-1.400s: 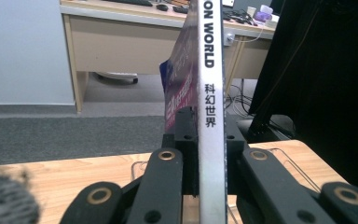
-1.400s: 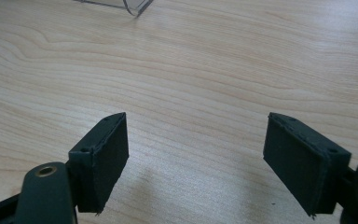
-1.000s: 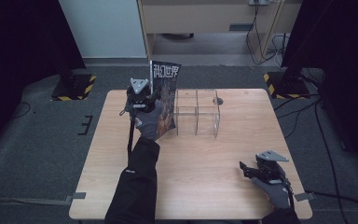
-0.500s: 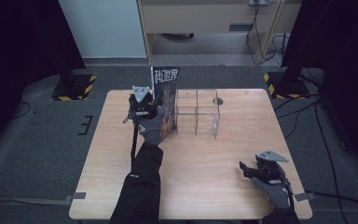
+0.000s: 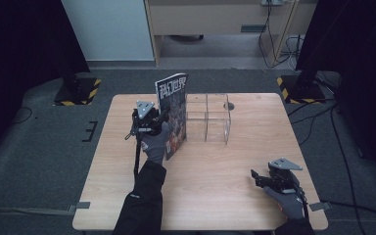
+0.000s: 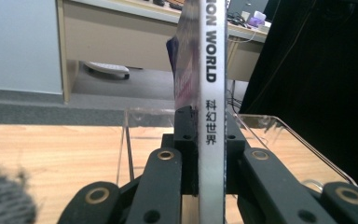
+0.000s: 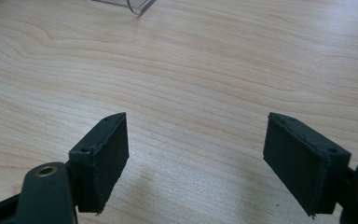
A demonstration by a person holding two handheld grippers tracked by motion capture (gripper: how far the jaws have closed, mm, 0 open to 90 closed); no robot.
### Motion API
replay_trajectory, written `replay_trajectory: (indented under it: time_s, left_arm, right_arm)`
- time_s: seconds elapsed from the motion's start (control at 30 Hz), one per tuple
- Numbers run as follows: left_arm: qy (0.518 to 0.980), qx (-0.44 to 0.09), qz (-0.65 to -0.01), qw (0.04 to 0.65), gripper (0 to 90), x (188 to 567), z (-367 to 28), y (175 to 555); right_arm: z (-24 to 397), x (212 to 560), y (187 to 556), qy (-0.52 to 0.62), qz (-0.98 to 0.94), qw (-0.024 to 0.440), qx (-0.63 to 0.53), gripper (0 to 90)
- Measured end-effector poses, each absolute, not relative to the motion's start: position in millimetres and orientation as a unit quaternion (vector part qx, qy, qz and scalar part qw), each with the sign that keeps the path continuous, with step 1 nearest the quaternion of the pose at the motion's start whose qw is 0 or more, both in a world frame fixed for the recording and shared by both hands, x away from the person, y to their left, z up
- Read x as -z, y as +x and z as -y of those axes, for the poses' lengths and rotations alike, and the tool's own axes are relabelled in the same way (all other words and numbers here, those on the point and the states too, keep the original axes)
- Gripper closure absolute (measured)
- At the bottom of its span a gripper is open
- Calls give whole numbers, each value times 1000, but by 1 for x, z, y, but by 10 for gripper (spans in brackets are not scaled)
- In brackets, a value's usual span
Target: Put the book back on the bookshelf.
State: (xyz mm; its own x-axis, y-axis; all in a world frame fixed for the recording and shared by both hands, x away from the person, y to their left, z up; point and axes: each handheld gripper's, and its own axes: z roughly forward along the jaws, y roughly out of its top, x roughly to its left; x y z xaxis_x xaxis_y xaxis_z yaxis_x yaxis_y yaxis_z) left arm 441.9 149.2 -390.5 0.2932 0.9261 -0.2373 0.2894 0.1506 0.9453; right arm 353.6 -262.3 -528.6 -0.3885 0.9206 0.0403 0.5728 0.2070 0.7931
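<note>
A magazine (image 5: 174,110) with a dark illustrated cover stands upright just left of a clear plastic divider rack (image 5: 210,117) at the back of the wooden table (image 5: 215,196). My left gripper (image 5: 160,123) is shut on the magazine's spine. In the left gripper view the white spine (image 6: 212,107) runs up between the closed jaws, with the rack (image 6: 279,135) right behind it. My right gripper (image 5: 257,175) rests low at the table's near right, open with nothing in it. In the right gripper view the right gripper (image 7: 196,158) hovers over bare wood, pads (image 7: 105,154) wide apart.
A corner of the clear rack (image 7: 133,5) peeks in at the top of the right gripper view. The rack has several open compartments. Grey carpet (image 5: 39,156) surrounds the table, and a wooden desk (image 5: 215,14) stands beyond it.
My left gripper and the upright magazine have shifted toward the near side and slightly lower, staying beside the rack. The right gripper has not moved.
</note>
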Motion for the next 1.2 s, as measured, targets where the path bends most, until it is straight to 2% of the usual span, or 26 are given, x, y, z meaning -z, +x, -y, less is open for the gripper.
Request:
replay_trajectory:
  time_s: [0.1,0.7,1.2]
  left_arm:
    - [591,-295,-512,549,812,392,-153,435]
    - [598,-258,-524,550,810,417,-183,388]
    - [597,-246,-534,546,803,439,-204,370]
  right_arm:
    - [262,529,354,502,-744,228,-377,221]
    - [260,531,353,508,-742,227,-376,220]
    - [260,533,352,511,-742,223,-372,220]
